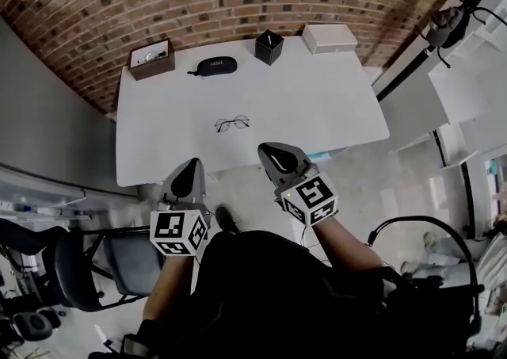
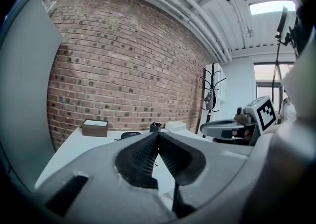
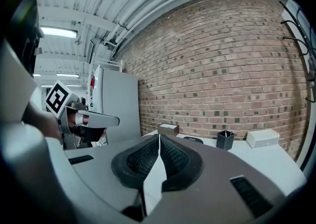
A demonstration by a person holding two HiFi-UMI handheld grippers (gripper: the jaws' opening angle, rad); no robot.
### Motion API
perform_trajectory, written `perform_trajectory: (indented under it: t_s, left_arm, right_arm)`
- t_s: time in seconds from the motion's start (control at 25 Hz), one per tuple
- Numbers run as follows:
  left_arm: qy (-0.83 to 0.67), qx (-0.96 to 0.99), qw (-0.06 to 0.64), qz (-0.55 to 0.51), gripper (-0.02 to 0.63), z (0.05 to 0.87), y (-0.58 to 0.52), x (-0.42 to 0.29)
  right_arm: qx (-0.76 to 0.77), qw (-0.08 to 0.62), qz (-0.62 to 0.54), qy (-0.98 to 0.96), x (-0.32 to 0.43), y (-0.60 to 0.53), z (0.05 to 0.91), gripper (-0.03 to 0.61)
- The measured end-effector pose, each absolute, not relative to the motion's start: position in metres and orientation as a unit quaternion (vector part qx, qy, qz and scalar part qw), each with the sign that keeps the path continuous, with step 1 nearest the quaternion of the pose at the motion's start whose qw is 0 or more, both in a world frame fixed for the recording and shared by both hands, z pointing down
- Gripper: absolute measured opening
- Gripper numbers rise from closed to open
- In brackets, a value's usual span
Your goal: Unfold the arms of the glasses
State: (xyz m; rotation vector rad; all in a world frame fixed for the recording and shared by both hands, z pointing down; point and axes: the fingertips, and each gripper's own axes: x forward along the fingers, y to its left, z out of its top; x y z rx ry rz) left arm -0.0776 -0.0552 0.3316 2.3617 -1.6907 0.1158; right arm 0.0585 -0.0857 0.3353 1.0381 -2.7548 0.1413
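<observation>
A pair of thin-rimmed glasses (image 1: 232, 123) lies near the middle of the white table (image 1: 317, 104), arms folded as far as I can tell. My left gripper (image 1: 188, 166) hovers at the table's near edge, jaws shut and empty. To its right my right gripper (image 1: 269, 150) reaches just over the same edge, also shut with nothing in it. Both point toward the brick wall, short of the glasses. In the left gripper view the left gripper (image 2: 158, 135) has its pads pressed together; in the right gripper view the right gripper (image 3: 159, 138) looks the same.
Along the table's far edge stand a brown open box (image 1: 151, 59), a black glasses case (image 1: 216, 66), a black square cup (image 1: 268, 47) and a white box (image 1: 329, 37). A dark chair (image 1: 95, 266) sits at lower left, white shelving (image 1: 467, 88) at right.
</observation>
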Motion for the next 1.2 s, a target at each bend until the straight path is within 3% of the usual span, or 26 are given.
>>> perform_trajectory:
  t_s: [0.36, 1.04, 1.2]
  left_arm:
    - [-0.550, 0.822, 0.136, 0.050, 0.009, 0.343, -0.102, -0.106]
    - [-0.522, 0.825, 0.197, 0.096, 0.009, 0.410, -0.163, -0.152]
    - [-0.526, 0.817, 0.209, 0.115, 0.009, 0.427, -0.173, -0.148]
  right_arm:
    - [0.364, 0.136, 0.022, -0.921, 0.026, -0.134, 0.346, 0.011]
    - [0.296, 0.297, -0.069, -0.905, -0.040, -0.205, 0.432, 0.014]
    - [0.243, 0.340, -0.082, -0.905, -0.048, -0.219, 0.464, 0.100]
